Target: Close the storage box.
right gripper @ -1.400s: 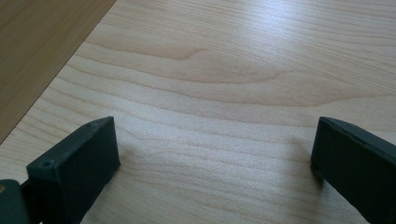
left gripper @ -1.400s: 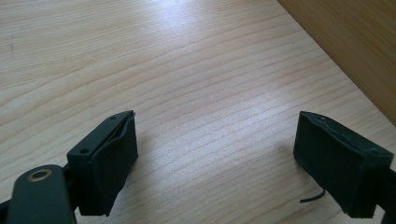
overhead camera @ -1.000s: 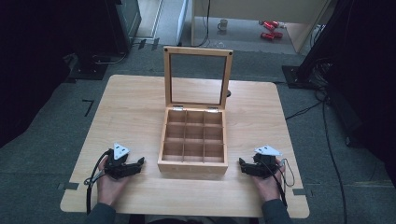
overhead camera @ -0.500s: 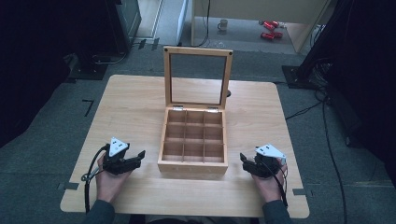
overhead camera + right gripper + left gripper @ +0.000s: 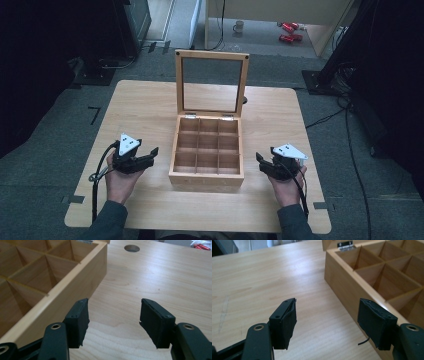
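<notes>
Both of our hand-held grippers, left [image 5: 153,155] and right [image 5: 261,162], have lifted off the desk [image 5: 150,107], jaws just narrowing yet empty, flanking the open 9-compartment wooden box [image 5: 206,172] mid-desk; we judge an approach beginning.

Your left gripper [image 5: 150,156] sits at the lower left of the high view, your right gripper [image 5: 261,162] at the lower right, each held in a hand with forearms entering from the bottom edge. Both point inward. Their jaws have just been closing, nothing between them, gaps remaining.
</notes>
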### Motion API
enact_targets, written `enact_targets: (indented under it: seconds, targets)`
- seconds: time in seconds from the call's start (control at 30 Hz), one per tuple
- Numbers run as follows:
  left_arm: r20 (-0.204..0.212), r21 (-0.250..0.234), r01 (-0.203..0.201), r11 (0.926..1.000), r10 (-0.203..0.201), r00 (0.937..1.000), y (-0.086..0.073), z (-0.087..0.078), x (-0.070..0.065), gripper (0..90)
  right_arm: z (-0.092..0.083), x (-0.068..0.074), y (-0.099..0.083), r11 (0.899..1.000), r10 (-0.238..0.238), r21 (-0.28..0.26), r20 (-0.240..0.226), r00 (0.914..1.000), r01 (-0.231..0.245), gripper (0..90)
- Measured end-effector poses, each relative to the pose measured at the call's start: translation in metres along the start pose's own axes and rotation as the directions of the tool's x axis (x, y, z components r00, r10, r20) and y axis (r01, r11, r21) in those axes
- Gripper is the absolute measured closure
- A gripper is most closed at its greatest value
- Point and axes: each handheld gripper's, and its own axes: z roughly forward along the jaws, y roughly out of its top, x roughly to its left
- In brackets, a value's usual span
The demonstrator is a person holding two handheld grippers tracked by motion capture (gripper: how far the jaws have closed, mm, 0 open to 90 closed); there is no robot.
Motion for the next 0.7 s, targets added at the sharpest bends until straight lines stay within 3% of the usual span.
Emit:
enact_targets:
  seconds: [0.17, 0.5, 0.7]
  targets:
    - [-0.001, -0.028, -0.003, 0.9996, 0.003, 1.0, 0.014, 0.002, 0.001, 32.2, 0.002, -0.003, 0.011, 1.0, 0.023, -0.016, -0.014, 0.9996, -0.023, 41.5]
    - [0.006, -0.049, -0.016, 0.9987, 0.017, 0.9998, 0.041, 0.012, -0.001, 33.5, 0.004, -0.001, 0.036, 0.999, 0.013, -0.05, -0.036, 0.9993, -0.015, 45.9]
    - [0.022, -0.048, 0.011, 0.9988, -0.01, 0.9997, 0.054, 0.022, 0.001, 37.3, 0.011, -0.001, 0.049, 0.998, 0.016, -0.061, -0.04, 0.9991, -0.018, 50.6]
